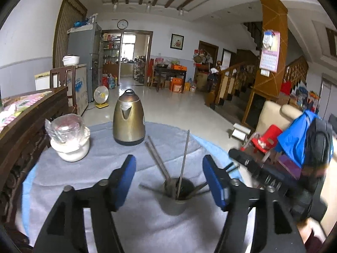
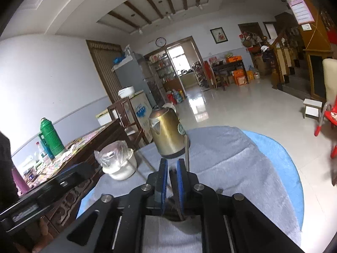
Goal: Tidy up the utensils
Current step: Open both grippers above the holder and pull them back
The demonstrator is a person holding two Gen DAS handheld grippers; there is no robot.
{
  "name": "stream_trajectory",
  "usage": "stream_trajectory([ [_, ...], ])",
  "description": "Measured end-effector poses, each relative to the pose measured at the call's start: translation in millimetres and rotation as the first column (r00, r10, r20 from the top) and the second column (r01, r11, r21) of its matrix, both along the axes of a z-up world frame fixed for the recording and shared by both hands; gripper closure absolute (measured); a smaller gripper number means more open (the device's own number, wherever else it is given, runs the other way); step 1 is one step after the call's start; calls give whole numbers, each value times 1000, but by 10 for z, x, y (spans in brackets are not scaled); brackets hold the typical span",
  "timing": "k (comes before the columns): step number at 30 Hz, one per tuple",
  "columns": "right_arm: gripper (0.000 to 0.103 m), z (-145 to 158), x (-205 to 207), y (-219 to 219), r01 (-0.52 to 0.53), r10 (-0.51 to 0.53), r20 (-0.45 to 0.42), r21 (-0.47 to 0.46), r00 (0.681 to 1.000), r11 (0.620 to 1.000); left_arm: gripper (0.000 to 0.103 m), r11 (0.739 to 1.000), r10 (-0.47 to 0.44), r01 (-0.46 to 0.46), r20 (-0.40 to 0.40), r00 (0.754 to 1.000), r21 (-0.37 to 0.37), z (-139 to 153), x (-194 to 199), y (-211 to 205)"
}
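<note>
A metal cup (image 1: pixel 175 205) stands on the grey cloth and holds several metal chopsticks (image 1: pixel 183 158) that fan out of its mouth. My left gripper (image 1: pixel 169 158) is open, its blue pads (image 1: pixel 126 179) wide apart on either side of the cup and touching nothing. In the right wrist view my right gripper (image 2: pixel 172 162) hovers just above the cup (image 2: pixel 179 218), its pads (image 2: pixel 163 181) a narrow gap apart with nothing clearly pinched. One upright chopstick (image 2: pixel 187 154) stands just outside its right pad. The right gripper's black body (image 1: pixel 252 164) shows at the right of the left wrist view.
A gold kettle (image 1: pixel 129 120) and a white jar covered in plastic wrap (image 1: pixel 69 139) stand at the back of the cloth (image 1: pixel 147 232), which lies on a round blue table (image 2: pixel 290 168). Dark wooden furniture (image 1: pixel 25 130) borders the left; a red chair (image 2: pixel 328 116) stands right.
</note>
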State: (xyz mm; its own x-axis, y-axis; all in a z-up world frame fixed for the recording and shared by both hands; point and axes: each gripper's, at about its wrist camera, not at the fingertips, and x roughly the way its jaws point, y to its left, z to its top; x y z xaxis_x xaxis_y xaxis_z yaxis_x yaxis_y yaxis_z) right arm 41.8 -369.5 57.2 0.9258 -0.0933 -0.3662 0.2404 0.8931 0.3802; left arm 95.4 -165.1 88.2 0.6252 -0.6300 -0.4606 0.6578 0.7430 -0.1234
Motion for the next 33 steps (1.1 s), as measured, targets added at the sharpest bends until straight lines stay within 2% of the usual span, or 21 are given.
stream_trajectory([
  [1,75,7,-51,4,0,0,5,6,1000,1000,27,1000,6,-6,0,1000,24,-12,-34,51],
  [3,37,34,-194,14,6,-7,36,10,999,1000,22,998,30,-30,-2,1000,55,-55,-83,142],
  [6,36,85,-408,67,23,-22,80,-20,997,1000,18,989,95,-94,-3,995,110,-148,-160,274],
  [10,36,67,-638,129,38,-36,63,-31,997,999,17,969,187,-185,4,982,162,-248,-242,414],
  [14,36,5,-818,160,68,-68,28,-29,997,997,16,955,215,-212,9,977,210,-311,-349,499],
  [20,36,-32,-983,316,87,-89,-29,-65,996,994,15,950,228,-228,25,973,215,-308,-637,602],
  [25,36,-78,-1125,527,59,-67,-71,-112,995,992,12,946,241,-249,60,969,207,-275,-939,686],
  [33,36,-85,-1494,873,10,-23,-88,-144,996,989,11,934,272,-289,107,956,208,-191,-1370,869],
])
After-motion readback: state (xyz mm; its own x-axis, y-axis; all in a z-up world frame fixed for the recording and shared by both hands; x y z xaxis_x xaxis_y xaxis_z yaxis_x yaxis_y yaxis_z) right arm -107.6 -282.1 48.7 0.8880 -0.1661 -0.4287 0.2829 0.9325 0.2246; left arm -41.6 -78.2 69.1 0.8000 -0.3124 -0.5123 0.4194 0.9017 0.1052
